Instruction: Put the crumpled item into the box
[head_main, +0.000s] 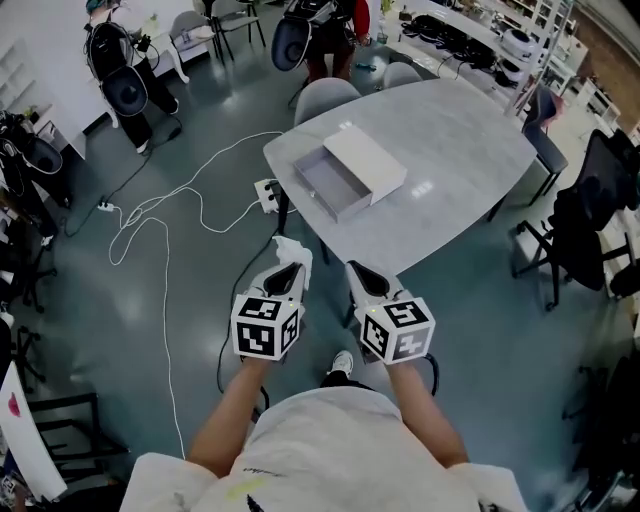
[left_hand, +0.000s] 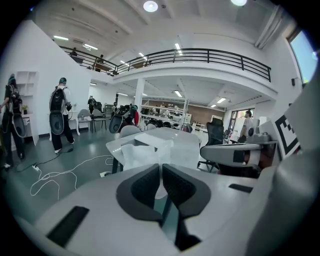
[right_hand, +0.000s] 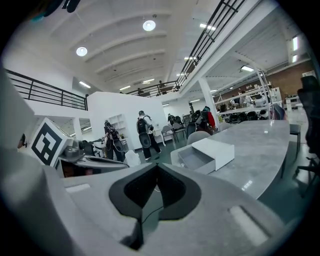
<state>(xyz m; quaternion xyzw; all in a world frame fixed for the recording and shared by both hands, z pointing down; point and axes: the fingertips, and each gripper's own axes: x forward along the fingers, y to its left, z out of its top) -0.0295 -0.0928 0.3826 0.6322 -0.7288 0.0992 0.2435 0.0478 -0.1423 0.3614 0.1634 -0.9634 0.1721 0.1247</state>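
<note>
Left claw (head_main: 291, 264) grips crumpled item (head_main: 289, 246) short of table (head_main: 352, 234) edge.

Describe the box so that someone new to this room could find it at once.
Start at the big grey table in the hall. On its left end in the head view lies the box, the only thing on the tabletop: a flat white sleeve with an empty grey tray slid out of it.

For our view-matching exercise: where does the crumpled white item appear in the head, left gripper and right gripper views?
Head view: crumpled white item at the left gripper tip, just off the grey table.
Left gripper view: centre, held in the jaws.
Right gripper view: small, left of centre.
Shared landmark: the grey table.
</note>
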